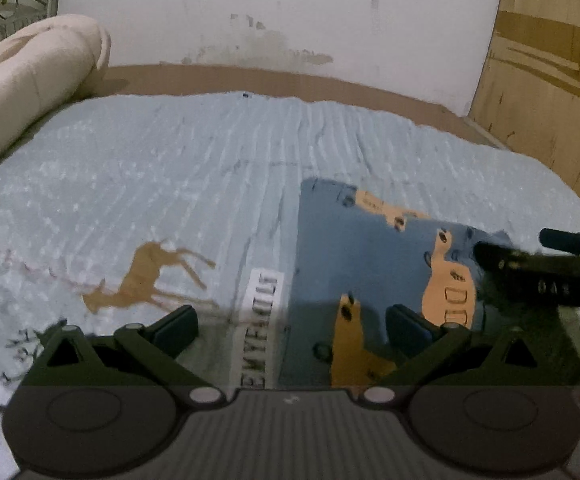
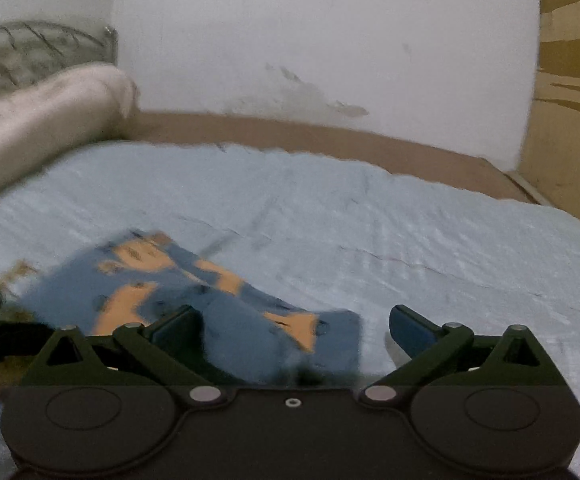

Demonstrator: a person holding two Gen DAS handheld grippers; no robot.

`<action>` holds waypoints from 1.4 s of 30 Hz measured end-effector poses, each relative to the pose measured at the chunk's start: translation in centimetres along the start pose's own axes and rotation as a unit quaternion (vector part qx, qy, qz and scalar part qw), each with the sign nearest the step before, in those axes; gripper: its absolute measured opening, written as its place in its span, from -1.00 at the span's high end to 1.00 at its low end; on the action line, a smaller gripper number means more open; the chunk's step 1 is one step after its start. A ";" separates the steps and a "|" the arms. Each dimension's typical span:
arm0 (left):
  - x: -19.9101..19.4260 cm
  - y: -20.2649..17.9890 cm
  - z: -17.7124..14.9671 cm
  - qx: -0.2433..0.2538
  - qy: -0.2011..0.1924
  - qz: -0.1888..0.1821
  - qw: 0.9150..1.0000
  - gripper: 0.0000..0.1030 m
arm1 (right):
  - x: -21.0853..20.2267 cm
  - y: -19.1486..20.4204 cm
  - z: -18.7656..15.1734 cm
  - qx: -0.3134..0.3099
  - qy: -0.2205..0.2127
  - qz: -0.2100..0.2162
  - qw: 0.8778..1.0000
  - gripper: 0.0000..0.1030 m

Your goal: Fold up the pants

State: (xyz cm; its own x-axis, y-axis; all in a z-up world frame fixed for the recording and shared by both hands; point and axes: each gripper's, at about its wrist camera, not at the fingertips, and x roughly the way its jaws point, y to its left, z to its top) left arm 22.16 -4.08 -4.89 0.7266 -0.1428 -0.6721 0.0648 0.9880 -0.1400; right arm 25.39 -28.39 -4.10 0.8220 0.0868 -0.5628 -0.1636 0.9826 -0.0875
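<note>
Now my left gripper (image 1: 292, 326) gapes wide above the bed, gripping nothing; my right gripper (image 2: 296, 326) is equally wide and empty; the folded blue pants (image 1: 374, 248) with orange patches lie flat on the pale blue blanket (image 1: 150, 168), just ahead of both.

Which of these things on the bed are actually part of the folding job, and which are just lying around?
Part of the job:
- blue and orange pants, folded on the bed
- left gripper, open
- right gripper, open

Just lying about:
- light blue bedspread with a deer print
- rolled cream blanket
- metal headboard
</note>
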 end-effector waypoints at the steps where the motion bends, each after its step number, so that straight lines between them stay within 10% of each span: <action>1: 0.0 0.1 -0.3 0.001 -0.001 -0.002 1.000 -0.99 | 0.4 -0.2 -0.2 0.002 0.008 -0.019 1.000 -0.96; 26: -5.1 -0.9 -3.5 0.007 0.003 0.000 1.000 -0.99 | -10.9 -2.0 -10.7 0.145 -0.049 -0.049 0.987 -0.99; 42: -9.5 -1.2 -5.7 0.009 -0.007 -0.006 1.000 -0.99 | -16.1 1.6 -12.9 0.133 -0.067 -0.025 0.989 -0.99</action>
State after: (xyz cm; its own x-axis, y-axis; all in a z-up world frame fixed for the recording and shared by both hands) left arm 11.29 -4.22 -2.51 0.7350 -0.1539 -0.6604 0.0861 0.9872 -0.1342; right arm 4.91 -30.36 -5.76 0.8932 0.0408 -0.4479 0.0130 0.9931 0.1165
